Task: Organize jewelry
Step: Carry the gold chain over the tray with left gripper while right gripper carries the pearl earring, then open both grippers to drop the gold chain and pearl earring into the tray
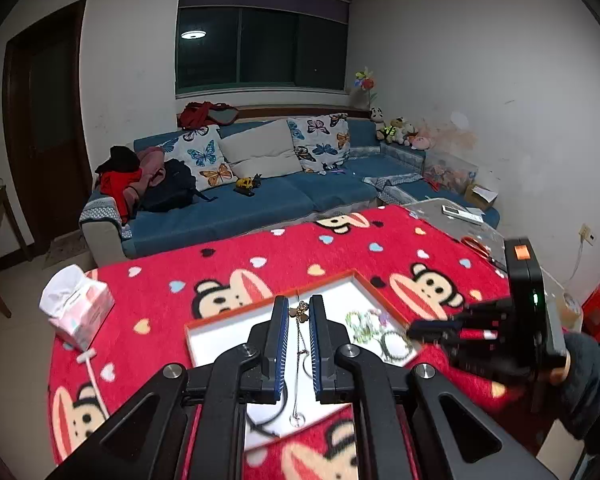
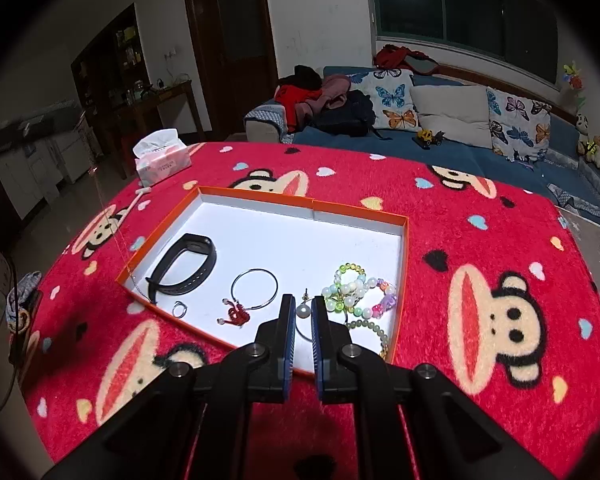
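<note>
two grippers, necklace between left gripper fingers

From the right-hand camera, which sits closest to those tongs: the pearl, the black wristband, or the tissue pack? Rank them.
1. Pearl earring: between the tips of the right tongs.
2. Black wristband: left part of the tray.
3. Tissue pack: far left, on the red blanket beyond the tray.

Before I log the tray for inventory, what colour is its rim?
Orange rim around a white floor, clearest in the right wrist view.
</note>
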The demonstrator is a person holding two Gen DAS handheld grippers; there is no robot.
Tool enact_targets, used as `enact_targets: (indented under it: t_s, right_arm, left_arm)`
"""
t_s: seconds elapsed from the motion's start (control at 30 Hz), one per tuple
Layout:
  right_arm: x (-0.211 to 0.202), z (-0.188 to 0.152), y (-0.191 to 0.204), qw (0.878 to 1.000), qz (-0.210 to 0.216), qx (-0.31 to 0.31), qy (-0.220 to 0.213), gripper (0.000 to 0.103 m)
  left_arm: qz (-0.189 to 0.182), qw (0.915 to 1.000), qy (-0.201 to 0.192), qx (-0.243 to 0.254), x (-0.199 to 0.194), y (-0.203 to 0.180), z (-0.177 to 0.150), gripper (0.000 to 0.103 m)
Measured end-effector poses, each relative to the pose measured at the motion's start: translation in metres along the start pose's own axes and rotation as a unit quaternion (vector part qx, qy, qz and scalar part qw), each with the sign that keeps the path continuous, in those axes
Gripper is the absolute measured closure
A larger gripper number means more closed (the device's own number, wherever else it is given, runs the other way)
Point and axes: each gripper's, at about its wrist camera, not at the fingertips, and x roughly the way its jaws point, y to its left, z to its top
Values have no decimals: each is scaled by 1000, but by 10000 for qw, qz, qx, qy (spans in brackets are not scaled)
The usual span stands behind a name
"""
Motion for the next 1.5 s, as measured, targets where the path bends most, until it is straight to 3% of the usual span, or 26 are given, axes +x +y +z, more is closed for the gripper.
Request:
enact_targets:
  t_s: [0.2, 0.33, 0.77, 1.0, 1.5]
  right_arm:
    - [16, -6, -2, 9998, 11, 0, 183, 93]
    - [27, -12, -5, 9995, -4, 0, 324, 93]
    - [44, -21, -13, 9985, 10, 97, 542, 93]
    - [46, -22, -13, 9980, 2, 128, 612, 93]
    - [48, -20, -10, 9977, 53, 159, 655, 91]
  left_arm:
    - [26, 9999, 165, -30, 45, 5, 20, 93]
    - [70, 9992, 395, -21, 78, 8, 15, 93]
    - [108, 9902, 1357, -315, 181, 27, -46, 93]
    - [96, 9890, 1438, -332, 190, 22, -63, 91]
    - [-24, 9883, 1461, -440, 175, 19, -60, 89]
